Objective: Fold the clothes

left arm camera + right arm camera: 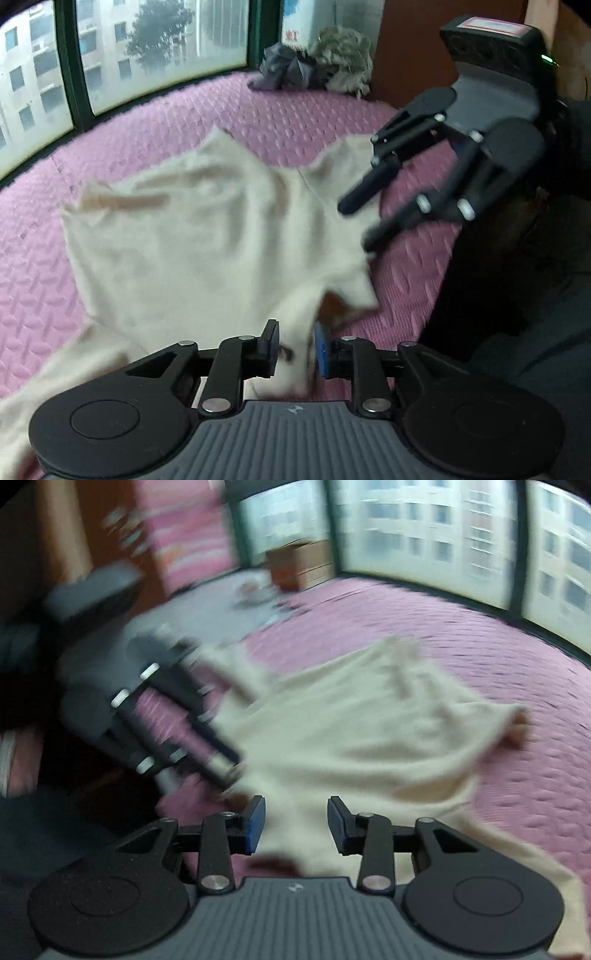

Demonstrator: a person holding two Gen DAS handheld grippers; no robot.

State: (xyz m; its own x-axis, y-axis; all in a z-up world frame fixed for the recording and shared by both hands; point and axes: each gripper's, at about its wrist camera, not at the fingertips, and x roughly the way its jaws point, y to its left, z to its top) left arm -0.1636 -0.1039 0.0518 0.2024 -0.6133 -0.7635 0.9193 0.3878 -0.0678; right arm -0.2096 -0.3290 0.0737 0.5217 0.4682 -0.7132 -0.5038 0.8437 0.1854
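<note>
Left gripper (295, 347) pinches the cream garment (192, 229); right gripper (296, 825) gapes.

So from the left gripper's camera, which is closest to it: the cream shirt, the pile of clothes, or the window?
1. The cream knit shirt, pinched in the left gripper, jaws closed on its fabric.
2. The crumpled grey and beige clothes pile, at the pink mat's far edge, to the right.
3. The green-framed window, behind the mat, upper left.

Left gripper (295, 349) low, jaws drawn in close with a fold pinched between them. Right gripper (296, 821) beside it, jaws spread wide, fingers angled downward, gripping nothing.
</note>
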